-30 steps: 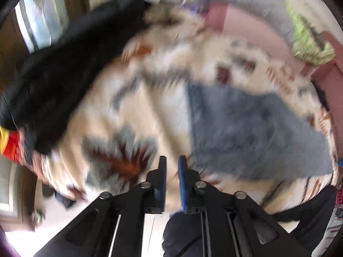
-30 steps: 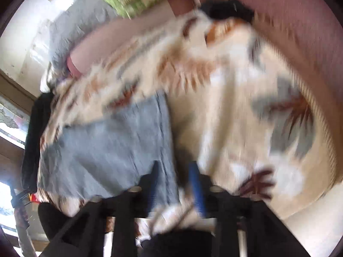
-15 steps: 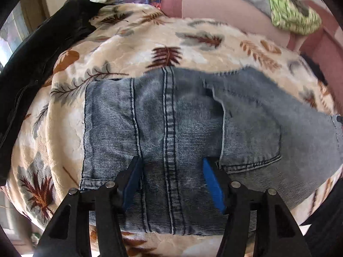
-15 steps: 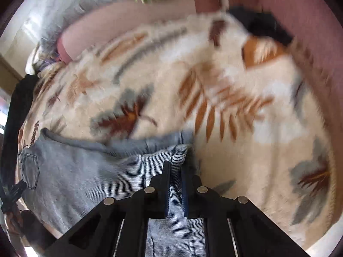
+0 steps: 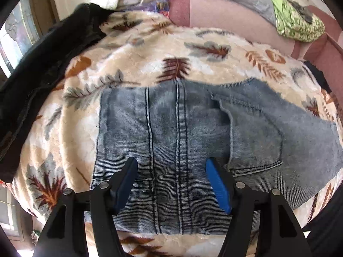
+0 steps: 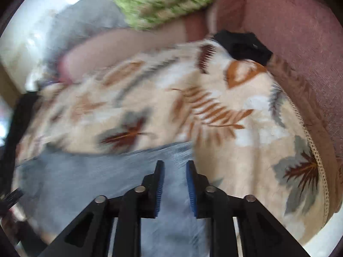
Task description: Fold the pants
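No text, label, brand, number or sign can be read in either view; the small colourful item [image 5: 161,6] at the far edge of the blanket [image 5: 137,49] in the left wrist view carries print, but it is too blurred and too small to make out, and the right wrist view is smeared with blur throughout

Both wrist views look down, close over jeans [image 5: 182,132] [image 6: 96,177] on leaf-print blanket [image 5: 150,49] [image 6: 246,117].
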`<state>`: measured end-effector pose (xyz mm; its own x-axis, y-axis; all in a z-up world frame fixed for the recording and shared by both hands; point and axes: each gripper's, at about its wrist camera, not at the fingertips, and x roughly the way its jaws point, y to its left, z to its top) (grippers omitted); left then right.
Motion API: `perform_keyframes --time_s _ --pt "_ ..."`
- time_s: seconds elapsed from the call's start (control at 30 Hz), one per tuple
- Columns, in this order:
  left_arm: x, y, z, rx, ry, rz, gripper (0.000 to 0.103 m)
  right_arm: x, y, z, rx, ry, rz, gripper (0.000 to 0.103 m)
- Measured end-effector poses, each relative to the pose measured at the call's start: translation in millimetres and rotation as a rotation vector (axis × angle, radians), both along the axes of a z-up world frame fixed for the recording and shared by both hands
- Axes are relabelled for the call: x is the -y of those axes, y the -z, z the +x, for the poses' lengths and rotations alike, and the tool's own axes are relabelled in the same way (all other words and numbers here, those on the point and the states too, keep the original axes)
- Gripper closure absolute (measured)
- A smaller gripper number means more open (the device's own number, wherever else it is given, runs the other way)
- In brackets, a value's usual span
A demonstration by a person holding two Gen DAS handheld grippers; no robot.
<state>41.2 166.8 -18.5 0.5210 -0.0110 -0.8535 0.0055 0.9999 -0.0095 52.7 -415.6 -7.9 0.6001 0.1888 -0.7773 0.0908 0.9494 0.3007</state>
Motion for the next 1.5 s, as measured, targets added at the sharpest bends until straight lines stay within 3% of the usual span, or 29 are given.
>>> perform_keyframes --time_s 0.03,0.07,0.1,0.17,0.2,0.23,0.27,0.3,0.37,0.47,0.53,0.6,0.7,0.77,0.87,0.97,1.0,1.03,1.13,1.17,1.27,1.37,1.5 --pt "1.3 -4.7 -2.9 0.019 -0.002 -0.009 0.036 -7.8 -0.3 -9.2 -0.001 -0.037 0.039 0.047" --pt "3.4 -10.2 -6.3 0.042 -0.003 -0.025 0.036 -10.8 3.7 -15.3 -0.009 -0.064 0.065 0.028" --pt "6.4 -15.8 -9.3 0.064 0.002 -0.045 0.036 -15.6 16.6 -19.1 -0.043 -0.085 0.081 0.026" --pt "13.3 -19.1 -11.3 0.079 0.008 -0.052 0.035 -20.6 54.1 -14.4 -0.173 -0.103 0.08 0.026" --pt "17.1 -11.2 -7.6 0.042 -0.016 -0.008 0.029 -17.1 79.5 -9.7 -0.261 -0.08 0.088 0.029" --pt "19.0 8.4 1.3 -0.065 -0.067 0.072 0.025 -17.1 77.3 -11.1 -0.236 -0.07 0.084 0.029" --pt "18.7 26.1 8.7 -0.159 -0.092 0.102 0.023 -20.9 66.0 -9.0 -0.224 -0.066 0.054 0.03" --pt "10.3 28.2 8.7 -0.148 -0.12 0.056 0.022 -24.4 56.3 -6.7 -0.211 -0.069 0.028 0.029" --pt "2.8 11.6 7.3 -0.135 -0.17 0.052 0.024 -40.4 18.0 0.1 -0.112 -0.091 -0.025 0.029" --pt "-0.6 -34.8 0.4 0.055 -0.183 -0.033 0.024 -78.8 -19.2 20.1 -0.019 -0.193 -0.015 0.029" --pt "1.1 -45.0 2.1 0.122 -0.173 -0.115 0.024 -123.1 -31.6 49.8 0.017 -0.303 0.028 0.029" --pt "6.3 -37.7 6.2 0.137 -0.173 -0.135 0.024 -172.5 -30.1 79.2 0.013 -0.405 0.064 0.029" --pt "9.6 -0.9 15.3 0.072 -0.178 -0.113 0.024 -247.6 -19.0 124.8 -0.035 -0.53 0.1 0.03" --pt "3.7 23.0 17.3 0.045 -0.184 -0.129 0.024 -292.0 -8.5 145.0 -0.057 -0.599 0.052 0.03" --pt "9.4 16.2 11.0 0.087 -0.168 -0.105 0.024 -334.5 7.0 169.5 -0.092 -0.655 -0.033 0.03" --pt "5.8 19.9 12.5 0.078 -0.183 -0.112 0.023 -364.0 27.3 184.4 -0.152 -0.701 -0.087 0.042" --pt "3.1 19.3 13.5 0.08 -0.189 -0.131 0.023 -371.3 37.4 190.2 -0.185 -0.717 -0.097 0.069" --pt "-0.1 19.3 14.9 0.083 -0.194 -0.146 0.023 -379.1 47.4 192.9 -0.234 -0.743 -0.117 0.087" --pt "-2.3 21.6 17.7 0.081 -0.193 -0.163 0.022 -390.0 37.8 184.0 -0.156 -0.764 -0.227 0.093" --pt "-2.3 21.6 17.3 0.083 -0.191 -0.162 0.022 -391.3 32.7 183.5 -0.125 -0.75 -0.255 0.102" --pt "-0.1 21.6 18.1 0.083 -0.193 -0.152 0.021 -394.2 28.1 188.5 -0.089 -0.734 -0.295 0.101" --pt "7.0 23.3 20.2 0.079 -0.179 -0.114 0.018 -398.4 51.0 189.1 -0.112 -0.738 -0.339 0.101" --pt "15.2 25.1 19.7 0.078 -0.162 -0.054 0.017 -368.9 38.1 196.5 -0.101 -0.636 -0.201 0.087"
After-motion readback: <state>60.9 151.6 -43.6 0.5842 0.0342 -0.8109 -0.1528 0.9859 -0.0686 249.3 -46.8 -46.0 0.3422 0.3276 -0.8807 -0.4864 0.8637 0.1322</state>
